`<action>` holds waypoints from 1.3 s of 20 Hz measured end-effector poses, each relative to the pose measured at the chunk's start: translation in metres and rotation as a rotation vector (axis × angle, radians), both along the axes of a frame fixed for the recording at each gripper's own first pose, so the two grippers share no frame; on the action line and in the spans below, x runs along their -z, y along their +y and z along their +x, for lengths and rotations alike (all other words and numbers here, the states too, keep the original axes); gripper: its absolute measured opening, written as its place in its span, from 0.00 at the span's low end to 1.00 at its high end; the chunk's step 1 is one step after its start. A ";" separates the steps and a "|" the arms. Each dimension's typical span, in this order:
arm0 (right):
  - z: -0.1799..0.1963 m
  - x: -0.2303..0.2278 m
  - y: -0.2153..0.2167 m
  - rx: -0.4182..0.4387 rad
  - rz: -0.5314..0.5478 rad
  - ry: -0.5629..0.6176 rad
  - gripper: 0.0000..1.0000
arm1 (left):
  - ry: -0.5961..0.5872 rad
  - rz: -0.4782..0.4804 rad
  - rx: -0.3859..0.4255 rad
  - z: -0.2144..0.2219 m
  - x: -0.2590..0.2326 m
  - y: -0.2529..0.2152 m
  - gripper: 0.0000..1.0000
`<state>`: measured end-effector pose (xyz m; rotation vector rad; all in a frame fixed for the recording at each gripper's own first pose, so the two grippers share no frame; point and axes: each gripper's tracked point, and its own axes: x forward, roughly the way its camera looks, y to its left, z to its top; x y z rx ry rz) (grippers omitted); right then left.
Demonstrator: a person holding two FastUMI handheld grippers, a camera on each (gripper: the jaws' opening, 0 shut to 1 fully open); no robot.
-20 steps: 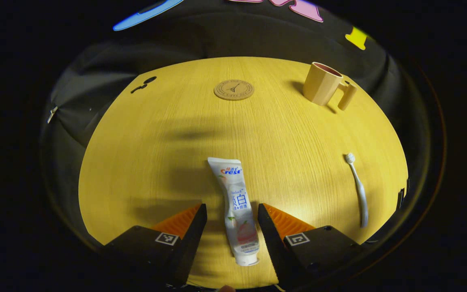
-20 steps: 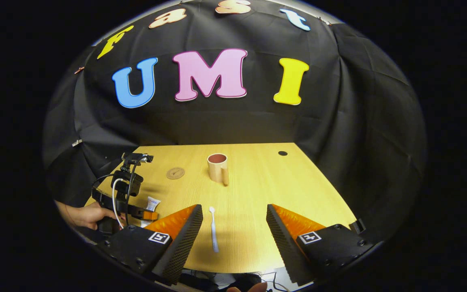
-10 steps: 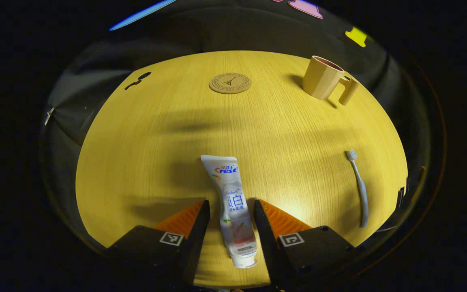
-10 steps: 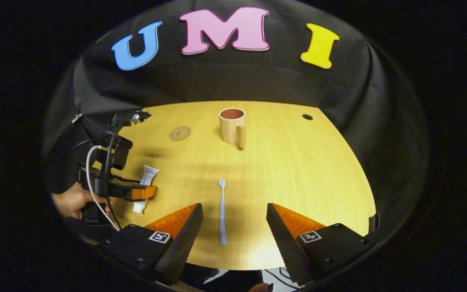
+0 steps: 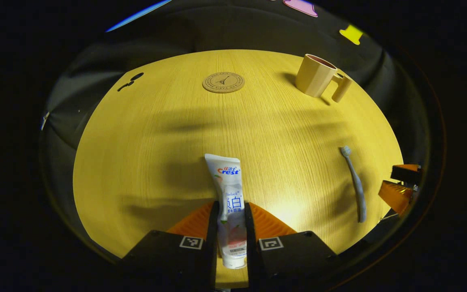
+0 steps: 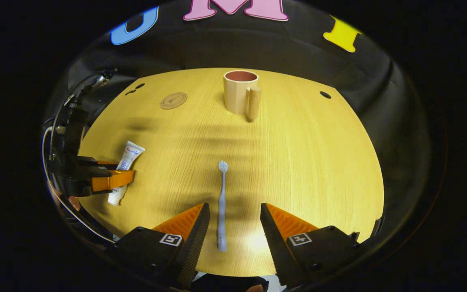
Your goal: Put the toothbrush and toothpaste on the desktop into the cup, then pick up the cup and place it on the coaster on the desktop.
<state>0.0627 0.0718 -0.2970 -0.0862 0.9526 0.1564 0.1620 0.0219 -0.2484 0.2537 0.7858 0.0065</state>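
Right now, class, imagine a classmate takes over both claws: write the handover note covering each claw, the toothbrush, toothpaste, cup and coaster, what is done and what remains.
Left claw: shut on the toothpaste, which lies flat on the desktop.
Right claw: open, fingers either side of the toothbrush handle, not gripping.
Cup: upright at the back, nothing inside as far as can be seen. Coaster: bare, to the cup's left in the right gripper view.
Done: toothpaste gripped.
Left: both items into the cup, then cup onto the coaster.
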 end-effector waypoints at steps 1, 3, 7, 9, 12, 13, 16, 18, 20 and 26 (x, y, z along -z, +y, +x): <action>0.001 0.007 0.002 -0.006 -0.007 0.022 0.77 | 0.006 -0.017 -0.004 -0.002 0.001 0.001 0.35; 0.003 0.019 0.004 -0.010 -0.011 0.063 0.72 | 0.005 -0.054 -0.007 -0.011 -0.003 -0.001 0.33; 0.007 0.035 0.010 -0.015 -0.010 0.120 0.61 | -0.033 -0.091 -0.003 -0.024 -0.018 0.001 0.33; 0.006 0.042 0.011 -0.020 -0.015 0.164 0.60 | -0.046 -0.109 -0.008 -0.029 -0.023 0.002 0.33; 0.007 0.051 0.012 -0.020 -0.023 0.209 0.51 | -0.071 -0.120 -0.011 -0.033 -0.031 0.005 0.33; 0.005 0.053 0.012 -0.020 -0.023 0.226 0.44 | -0.075 -0.122 -0.012 -0.033 -0.032 0.004 0.33; 0.008 0.050 0.014 -0.025 -0.020 0.235 0.34 | -0.081 -0.131 -0.015 -0.034 -0.035 0.002 0.33; 0.007 0.049 0.014 -0.033 -0.024 0.247 0.25 | -0.082 -0.131 -0.013 -0.034 -0.036 0.000 0.33; 0.004 0.053 0.015 -0.043 -0.029 0.262 0.23 | -0.082 -0.127 -0.009 -0.033 -0.035 -0.002 0.33; -0.001 0.047 0.012 -0.049 -0.034 0.210 0.10 | -0.106 -0.145 0.008 -0.030 -0.043 -0.012 0.33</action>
